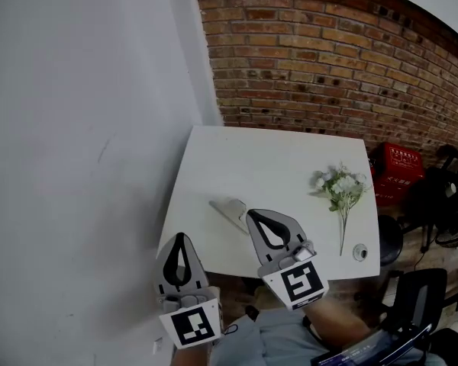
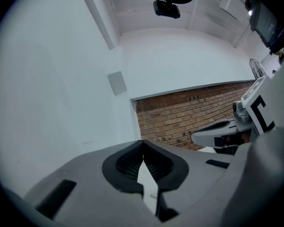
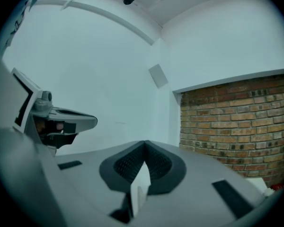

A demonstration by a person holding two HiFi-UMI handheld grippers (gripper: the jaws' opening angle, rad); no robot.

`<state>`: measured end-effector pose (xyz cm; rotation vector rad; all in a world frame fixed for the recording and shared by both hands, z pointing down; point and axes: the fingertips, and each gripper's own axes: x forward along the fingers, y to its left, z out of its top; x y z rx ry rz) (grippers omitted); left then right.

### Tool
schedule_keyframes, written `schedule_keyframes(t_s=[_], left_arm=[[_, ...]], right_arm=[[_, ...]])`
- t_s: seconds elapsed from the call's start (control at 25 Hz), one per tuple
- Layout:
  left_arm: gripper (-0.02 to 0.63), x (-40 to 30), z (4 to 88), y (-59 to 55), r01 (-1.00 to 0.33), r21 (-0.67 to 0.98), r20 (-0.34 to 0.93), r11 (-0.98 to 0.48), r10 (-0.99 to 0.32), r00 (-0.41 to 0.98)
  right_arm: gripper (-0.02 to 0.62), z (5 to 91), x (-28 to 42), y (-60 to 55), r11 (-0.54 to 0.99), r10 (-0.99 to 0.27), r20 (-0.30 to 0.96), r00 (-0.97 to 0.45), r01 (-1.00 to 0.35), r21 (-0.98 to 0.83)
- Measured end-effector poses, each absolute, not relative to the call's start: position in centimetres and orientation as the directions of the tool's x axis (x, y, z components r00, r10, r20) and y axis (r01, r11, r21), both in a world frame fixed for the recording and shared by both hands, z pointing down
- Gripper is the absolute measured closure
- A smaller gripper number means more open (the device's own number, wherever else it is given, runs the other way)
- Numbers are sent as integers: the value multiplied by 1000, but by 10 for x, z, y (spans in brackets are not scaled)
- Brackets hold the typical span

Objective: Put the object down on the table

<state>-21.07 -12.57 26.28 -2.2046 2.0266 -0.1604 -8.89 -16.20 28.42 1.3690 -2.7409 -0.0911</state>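
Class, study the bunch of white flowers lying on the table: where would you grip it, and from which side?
Grip the white flower bunch on its bare green stem, coming from above and closing across it. It lies flat on the white table, and the blooms would likely crush.

Head view looks steeply down on table (image 1: 267,158); 2 tool views share the brick wall (image 3: 236,117).

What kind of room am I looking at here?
Probably an office or workshop corner: a bare brick wall, a small white table against a plain wall, and a black office chair near a red crate.
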Motion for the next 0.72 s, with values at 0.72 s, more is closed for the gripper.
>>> schedule_keyframes(t_s=[0.72], left_arm=[[597, -214, 267, -127, -981, -172, -16, -88, -996, 92]], right_arm=[[591, 285, -94, -164, 597, -802, 40, -596, -796, 104]])
